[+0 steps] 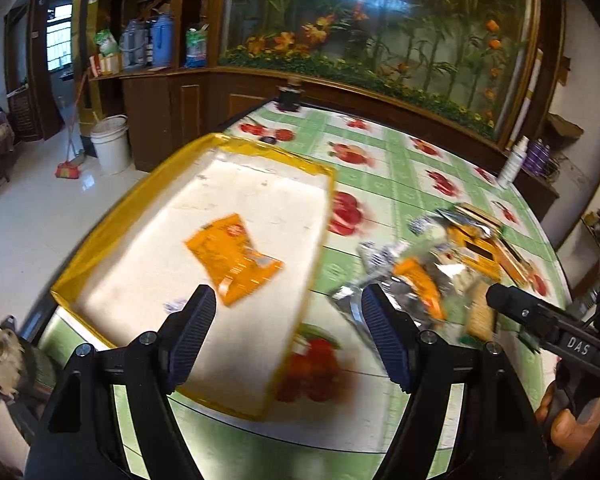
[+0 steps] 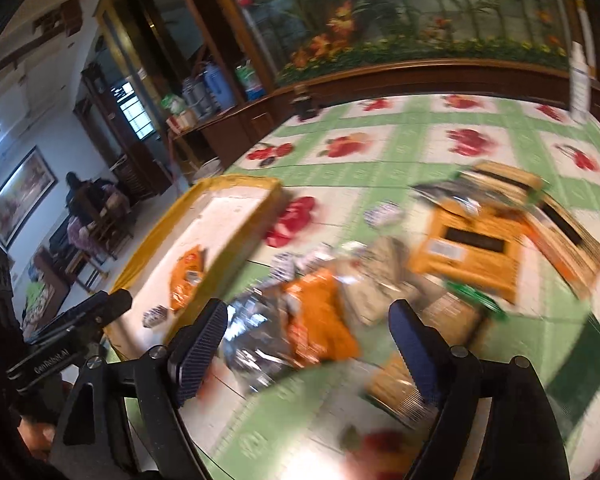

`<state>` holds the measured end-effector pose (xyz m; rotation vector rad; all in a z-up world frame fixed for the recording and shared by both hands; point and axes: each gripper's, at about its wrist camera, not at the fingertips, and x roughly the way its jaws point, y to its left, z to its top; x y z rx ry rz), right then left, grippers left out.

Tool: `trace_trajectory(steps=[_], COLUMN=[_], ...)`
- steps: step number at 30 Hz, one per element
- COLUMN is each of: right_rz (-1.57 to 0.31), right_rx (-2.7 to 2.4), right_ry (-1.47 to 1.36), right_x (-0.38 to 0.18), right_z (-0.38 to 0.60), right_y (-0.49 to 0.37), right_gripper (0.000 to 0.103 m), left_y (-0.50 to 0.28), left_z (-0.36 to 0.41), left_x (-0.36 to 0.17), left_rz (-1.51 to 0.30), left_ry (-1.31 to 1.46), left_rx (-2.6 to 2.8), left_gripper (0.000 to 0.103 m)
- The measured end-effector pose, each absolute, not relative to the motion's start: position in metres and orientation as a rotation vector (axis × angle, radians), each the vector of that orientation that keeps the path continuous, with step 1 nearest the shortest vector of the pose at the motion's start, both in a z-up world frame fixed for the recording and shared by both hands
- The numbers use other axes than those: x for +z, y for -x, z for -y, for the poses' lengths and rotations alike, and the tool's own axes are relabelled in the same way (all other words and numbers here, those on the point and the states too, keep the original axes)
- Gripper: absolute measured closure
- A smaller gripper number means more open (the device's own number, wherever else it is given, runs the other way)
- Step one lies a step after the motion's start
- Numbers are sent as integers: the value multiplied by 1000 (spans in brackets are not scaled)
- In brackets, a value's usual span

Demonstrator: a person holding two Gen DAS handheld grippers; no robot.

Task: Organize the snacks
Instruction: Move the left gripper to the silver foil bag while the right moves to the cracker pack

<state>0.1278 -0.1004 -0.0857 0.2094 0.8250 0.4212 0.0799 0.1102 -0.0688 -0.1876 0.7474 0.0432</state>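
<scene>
A yellow-rimmed tray point(image 1: 100, 240) with a white floor lies on the table's left. In it are an orange snack packet point(image 1: 232, 258) and a small white-blue wrapper point(image 1: 174, 305). My left gripper point(image 1: 286, 320) is open and empty, over the tray's near right edge. A blurred pile of snacks point(image 1: 432, 268) lies to the right: silver and orange packets, an orange box. My right gripper point(image 2: 308, 332) is open and empty, just above the pile's orange packet point(image 2: 320, 320) and silver packet point(image 2: 252, 332). The tray point(image 2: 236, 182) shows at the left there.
The table wears a green-and-white cloth with fruit prints point(image 1: 380, 160). A dark jar point(image 1: 290, 98) stands at its far edge and a white bottle point(image 1: 512, 162) at the far right. A wooden cabinet and flower mural lie behind. A white bucket point(image 1: 110, 142) stands on the floor.
</scene>
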Motion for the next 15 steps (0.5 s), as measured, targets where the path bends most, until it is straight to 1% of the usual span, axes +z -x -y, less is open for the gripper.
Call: trace_trajectory(steps=[5,8,12,15], right_rz=[-834,-840,-847,-867], right_rx=[339,306,311,302], right_ry=[-211,-220,-218,-164], right_x=[-97,-101,-104,-110], right_z=[140,153,152,137], right_y=[-109,-105,-108,-115], right_gripper=[18,18,18,19], left_y=[-83,-87,-97,-103], left_z=[-70,-59,-55,-56], left_x=[-76,-85,-95,-98], left_rz=[-791,-834,-882,-891], left_ry=[156,188,265,308], left_rx=[-7,9,24,54], left_gripper=[27,27,27,27])
